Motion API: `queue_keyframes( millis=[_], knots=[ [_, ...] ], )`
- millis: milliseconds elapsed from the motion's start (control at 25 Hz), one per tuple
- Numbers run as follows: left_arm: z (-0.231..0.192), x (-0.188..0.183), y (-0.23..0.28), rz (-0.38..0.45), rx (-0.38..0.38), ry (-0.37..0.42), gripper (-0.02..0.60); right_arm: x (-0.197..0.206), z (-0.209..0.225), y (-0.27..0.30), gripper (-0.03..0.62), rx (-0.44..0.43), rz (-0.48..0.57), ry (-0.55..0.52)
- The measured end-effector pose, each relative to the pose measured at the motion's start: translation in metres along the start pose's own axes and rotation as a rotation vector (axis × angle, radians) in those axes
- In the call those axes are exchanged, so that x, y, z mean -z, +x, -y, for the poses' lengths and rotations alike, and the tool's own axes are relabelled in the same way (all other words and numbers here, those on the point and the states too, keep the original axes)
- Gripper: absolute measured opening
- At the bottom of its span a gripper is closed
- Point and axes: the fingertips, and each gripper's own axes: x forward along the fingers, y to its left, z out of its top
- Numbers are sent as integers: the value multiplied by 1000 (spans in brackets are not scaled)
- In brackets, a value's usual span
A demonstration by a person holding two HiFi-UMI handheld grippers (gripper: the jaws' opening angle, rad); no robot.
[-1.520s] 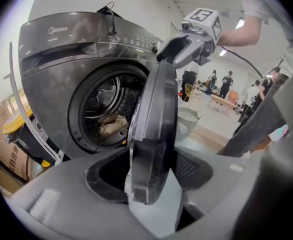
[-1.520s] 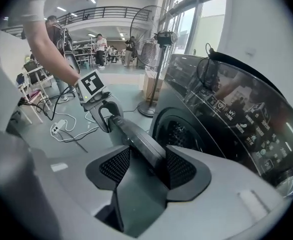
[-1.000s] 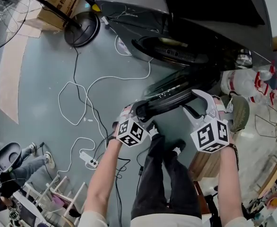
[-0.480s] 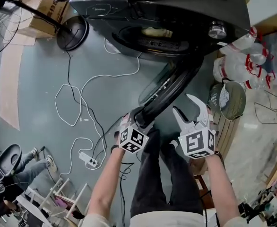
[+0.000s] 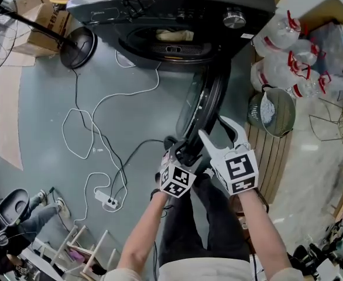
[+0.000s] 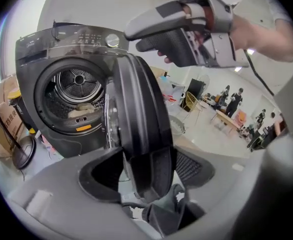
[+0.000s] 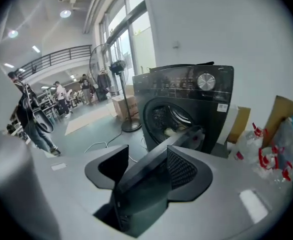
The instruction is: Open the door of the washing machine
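Head view: the round dark door (image 5: 202, 107) is swung toward us from the far black washing machine (image 5: 160, 16), its rim between the jaws of our left gripper (image 5: 182, 150), just opening wide, and of our right gripper (image 5: 212, 127), also wide, so we should back straight off without nudging it.

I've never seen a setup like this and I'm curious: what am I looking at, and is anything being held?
There is no robot: a person holds a two-jaw gripper in each hand. The head view comes from a camera on the person's head, looking down; the two gripper views ride on the grippers and look along their jaws. Ahead stands a dark washing machine with its door swung open. The left gripper has the door's edge between its jaws, which have just been opening; the pads do not seem to clamp it. The right gripper is open and holds nothing. On the floor lie a white cable and a power strip.
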Motion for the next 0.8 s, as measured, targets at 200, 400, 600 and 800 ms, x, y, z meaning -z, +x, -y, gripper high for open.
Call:
queue_keyframes(
  millis=[200,400,600,800],
  knots=[
    [47,-10,12,-11,91,4,344,25,22,-19,213,72,-29,70],
    [84,-25,24,-7,188,60,344,51,46,-39,213,120,-78,114],
    [98,-43,30,-1,292,132,339,79,64,-51,212,117,-133,150],
    [57,-70,28,42,292,114,331,85,76,-58,209,100,-105,159]
  ],
)
